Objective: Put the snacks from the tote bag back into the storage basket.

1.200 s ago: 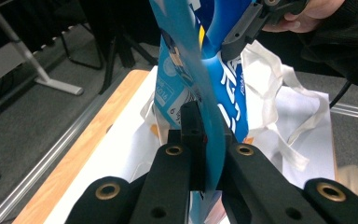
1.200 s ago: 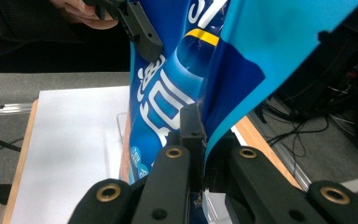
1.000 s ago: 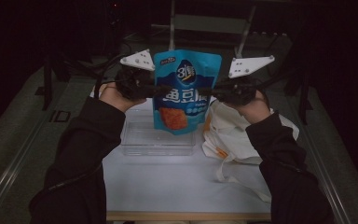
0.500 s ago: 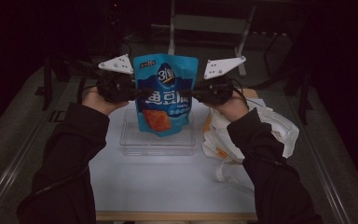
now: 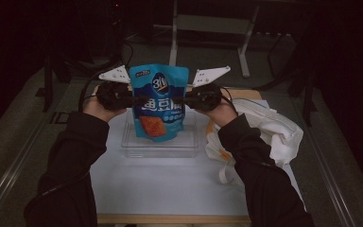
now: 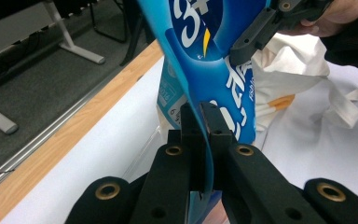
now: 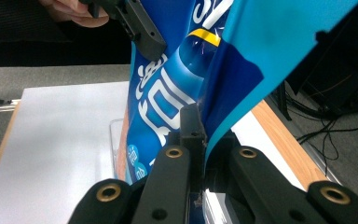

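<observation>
A blue snack bag (image 5: 159,101) with white lettering and an orange picture hangs upright between my two grippers, its lower end just over a clear plastic box (image 5: 163,147) on the white table top. My left gripper (image 5: 131,100) is shut on the bag's left edge and my right gripper (image 5: 187,100) on its right edge. In the left gripper view my jaws pinch the bag (image 6: 214,70) at its side seam, my left gripper (image 6: 204,119) closed tight. In the right gripper view the bag (image 7: 186,84) folds around my right gripper (image 7: 196,122).
A crumpled white cloth bag (image 5: 260,132) with an orange mark lies right of the box. The white table top (image 5: 170,189) has a wooden rim (image 5: 170,218) at the near side. Dark floor, cables and a metal stand (image 5: 208,28) lie beyond the table.
Both hands have carried the bag down and toward the left, from above the box's far side to just over it. Both grips stay closed.
</observation>
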### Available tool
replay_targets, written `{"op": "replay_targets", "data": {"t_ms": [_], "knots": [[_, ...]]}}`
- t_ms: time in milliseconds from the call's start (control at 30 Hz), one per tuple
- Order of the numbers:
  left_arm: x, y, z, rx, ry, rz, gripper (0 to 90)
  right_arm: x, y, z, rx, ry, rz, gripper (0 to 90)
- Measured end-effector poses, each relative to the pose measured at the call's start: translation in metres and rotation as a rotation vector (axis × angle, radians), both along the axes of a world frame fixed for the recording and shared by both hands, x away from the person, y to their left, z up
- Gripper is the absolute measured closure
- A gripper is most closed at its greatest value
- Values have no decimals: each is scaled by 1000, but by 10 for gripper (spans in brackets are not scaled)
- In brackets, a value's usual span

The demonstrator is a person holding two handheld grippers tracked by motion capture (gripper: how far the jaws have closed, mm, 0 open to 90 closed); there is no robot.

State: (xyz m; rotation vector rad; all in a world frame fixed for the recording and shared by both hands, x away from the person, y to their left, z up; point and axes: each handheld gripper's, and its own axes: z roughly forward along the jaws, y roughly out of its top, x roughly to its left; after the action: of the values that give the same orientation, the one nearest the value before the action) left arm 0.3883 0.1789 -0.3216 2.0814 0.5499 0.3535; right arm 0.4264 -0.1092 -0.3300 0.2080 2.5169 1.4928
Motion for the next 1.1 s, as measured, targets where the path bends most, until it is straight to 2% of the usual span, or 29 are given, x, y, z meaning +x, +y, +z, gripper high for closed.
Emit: {"op": "replay_targets", "data": {"t_ms": [333,367,533,833,1100], "knots": [[9,2,-20,-16,22,5,900,7,2,-19,-7,17,-13,890],[8,1,-22,-10,13,7,900,8,2,-21,-9,15,-13,890],[11,1,-27,-19,27,10,900,9,2,-27,-9,19,-19,890],[9,0,-39,-14,51,2,900,9,2,-39,-16,44,-11,890],[6,0,-44,-16,57,-18,900,3,-1,-46,-9,52,-8,890]]}}
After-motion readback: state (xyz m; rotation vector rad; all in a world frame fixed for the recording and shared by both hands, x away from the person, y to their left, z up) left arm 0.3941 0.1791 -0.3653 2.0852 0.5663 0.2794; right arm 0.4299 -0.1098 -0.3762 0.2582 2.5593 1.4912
